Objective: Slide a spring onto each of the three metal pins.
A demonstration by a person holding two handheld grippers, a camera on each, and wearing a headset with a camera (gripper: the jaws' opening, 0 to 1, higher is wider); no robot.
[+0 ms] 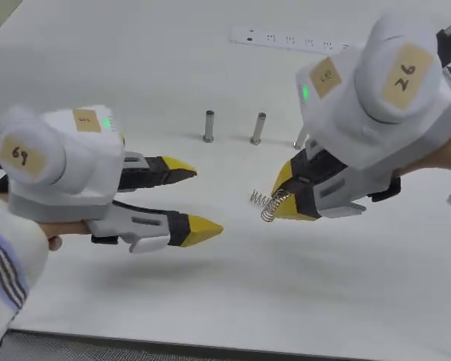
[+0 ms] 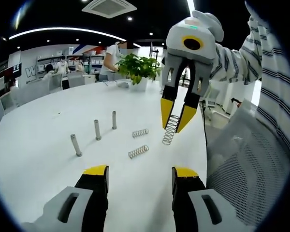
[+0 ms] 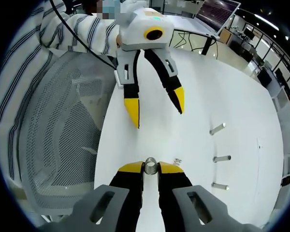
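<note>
Fingers (image 3: 130, 170), right gripper (image 3: 151, 166): closed on a spring (image 2: 170, 129)
Fingers, left gripper (image 2: 140, 171): spread wide — empty
Pins (image 2: 97, 129): three, upright, in a row

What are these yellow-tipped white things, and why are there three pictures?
They are tools that a person holds, one left, one right. The head view comes from a headset camera, looking down at the white table. The two round views come from cameras on the tools, each looking along its own jaws. The left tool is open and empty. The right tool pinches a spring. Two more springs lie on the table near three upright pins.
</note>
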